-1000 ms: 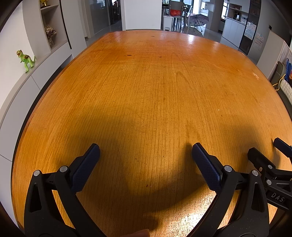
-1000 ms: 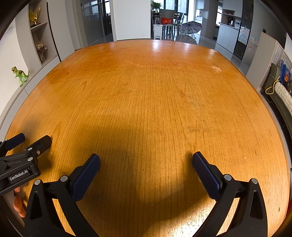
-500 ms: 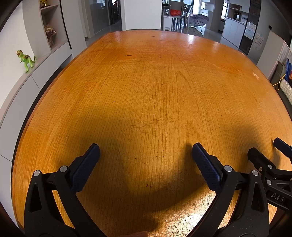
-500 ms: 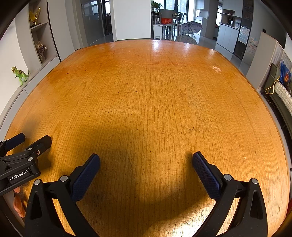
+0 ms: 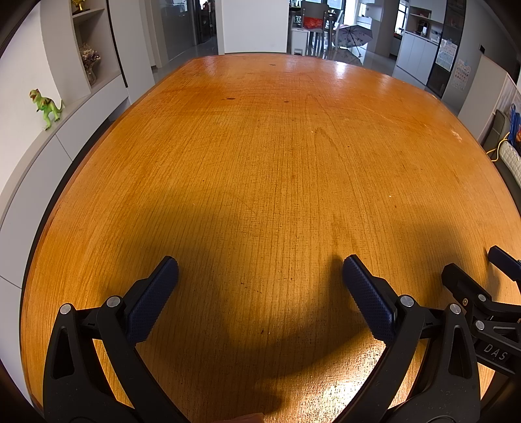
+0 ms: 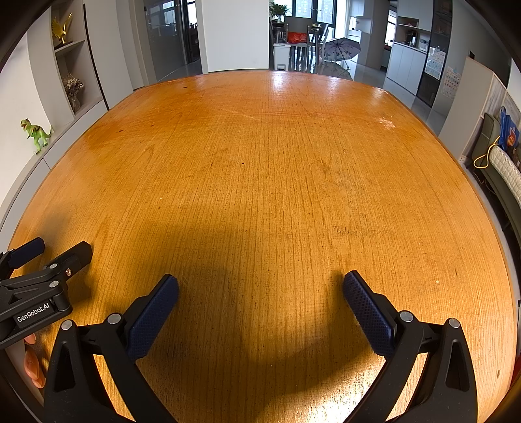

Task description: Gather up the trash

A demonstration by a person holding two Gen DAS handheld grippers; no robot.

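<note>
- My left gripper (image 5: 260,286) is spread wide, holding nothing; my right gripper (image 6: 260,302) likewise, just to its right.
- No trash shows ahead of either on the wooden table (image 5: 276,156); neither arm is nearer.
- A pale speck (image 6: 438,281) right of my right gripper may be a crumb; too small to tell.

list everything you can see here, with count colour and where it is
table: 1, orange-brown wood, fills both views, no trash visible on it
toy dinosaur: 1, green, on the white ledge to the left
umbrella: 1, pale patterned, open on the floor beyond the table's far end
gold figurine: 1, gold, top shelf at left
dried flowers: 1 bunch, brownish, lower shelf at left
left gripper: 1, black with blue pads, open over the near table
right gripper: 1, same colours, open, beside the left one
</note>
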